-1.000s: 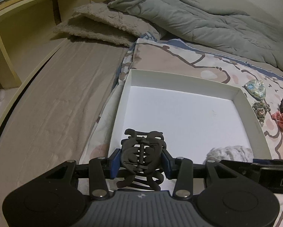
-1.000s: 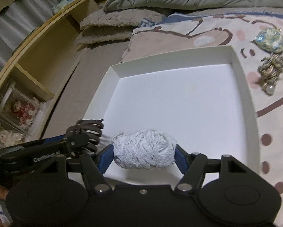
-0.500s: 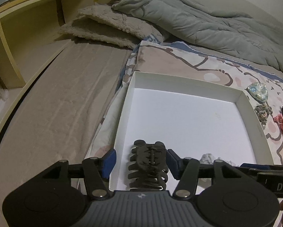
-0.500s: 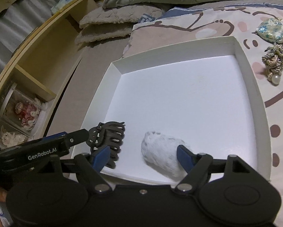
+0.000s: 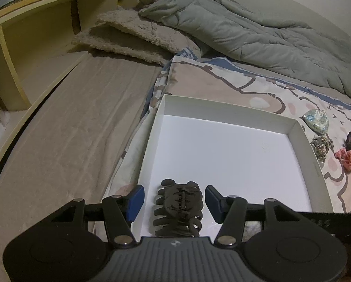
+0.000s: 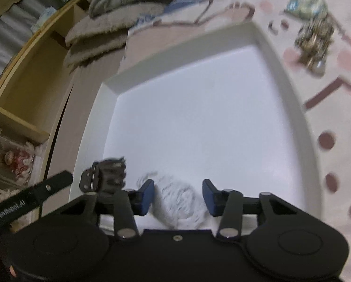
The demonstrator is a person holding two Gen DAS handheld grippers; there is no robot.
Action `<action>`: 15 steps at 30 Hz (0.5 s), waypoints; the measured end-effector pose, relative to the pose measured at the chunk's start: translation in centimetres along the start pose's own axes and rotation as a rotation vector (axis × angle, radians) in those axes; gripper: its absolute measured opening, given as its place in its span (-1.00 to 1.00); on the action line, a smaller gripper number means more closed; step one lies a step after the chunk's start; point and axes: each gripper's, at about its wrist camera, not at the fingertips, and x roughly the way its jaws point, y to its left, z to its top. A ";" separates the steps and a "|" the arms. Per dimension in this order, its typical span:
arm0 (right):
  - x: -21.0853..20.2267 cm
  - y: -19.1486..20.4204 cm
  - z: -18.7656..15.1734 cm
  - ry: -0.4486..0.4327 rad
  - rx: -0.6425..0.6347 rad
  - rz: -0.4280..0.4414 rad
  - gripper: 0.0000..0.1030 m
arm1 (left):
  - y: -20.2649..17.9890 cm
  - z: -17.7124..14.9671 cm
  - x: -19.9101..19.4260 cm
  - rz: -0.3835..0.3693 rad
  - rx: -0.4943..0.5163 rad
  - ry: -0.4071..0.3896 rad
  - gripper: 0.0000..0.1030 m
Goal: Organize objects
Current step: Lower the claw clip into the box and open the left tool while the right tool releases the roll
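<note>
My left gripper hangs over the near-left corner of the white tray, its blue pads apart and clear of the dark claw hair clip lying on the tray floor between them, so that clip is released. My right gripper straddles the white knitted scrunchie, also on the tray floor beside the clip; the view is blurred, but both pads stand off it. More accessories lie on the patterned bedsheet beyond the tray's right wall.
</note>
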 end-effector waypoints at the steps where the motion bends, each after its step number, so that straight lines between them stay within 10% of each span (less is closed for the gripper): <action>1: 0.4 0.1 -0.3 0.007 0.010 0.011 -0.13 | 0.0 0.0 0.0 0.001 0.000 0.001 0.12; 15: 3.2 4.6 -1.1 0.046 -0.092 0.080 -0.14 | 1.0 0.2 0.3 0.021 -0.020 0.012 0.04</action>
